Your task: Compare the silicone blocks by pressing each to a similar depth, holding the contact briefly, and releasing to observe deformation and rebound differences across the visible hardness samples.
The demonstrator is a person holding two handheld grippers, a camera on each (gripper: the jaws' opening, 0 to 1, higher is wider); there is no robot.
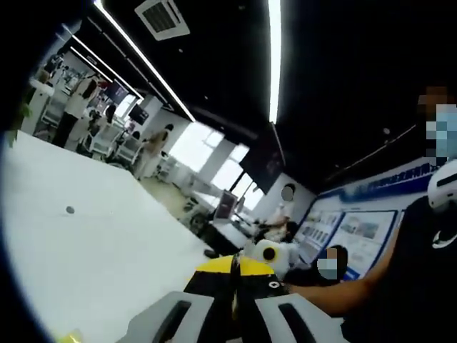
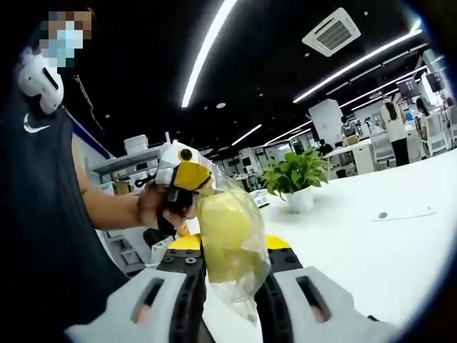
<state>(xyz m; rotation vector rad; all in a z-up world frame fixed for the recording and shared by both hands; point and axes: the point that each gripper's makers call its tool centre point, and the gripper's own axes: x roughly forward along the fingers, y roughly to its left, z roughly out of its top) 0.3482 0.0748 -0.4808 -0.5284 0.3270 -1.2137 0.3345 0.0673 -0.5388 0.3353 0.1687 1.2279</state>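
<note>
A soft yellow block (image 2: 225,236) sits inside a clear plastic bag (image 2: 246,286), low in the middle of the right gripper view. My right gripper (image 2: 230,266) is shut on the bagged block, one pad on each side. The bag's top runs up to my left gripper (image 2: 187,175), which a hand (image 2: 153,206) holds just above and behind. In the left gripper view my left gripper (image 1: 234,284) has its jaws pressed together with a thin sliver of plastic between them. The right gripper's white and yellow body (image 1: 268,251) shows just beyond.
A wide white table (image 1: 86,243) (image 2: 371,243) stretches away with a small dark dot (image 1: 69,210) on it. A potted plant (image 2: 296,179) stands at its far end. The person holding the grippers (image 2: 43,214) is close by. Desks and several people fill the background.
</note>
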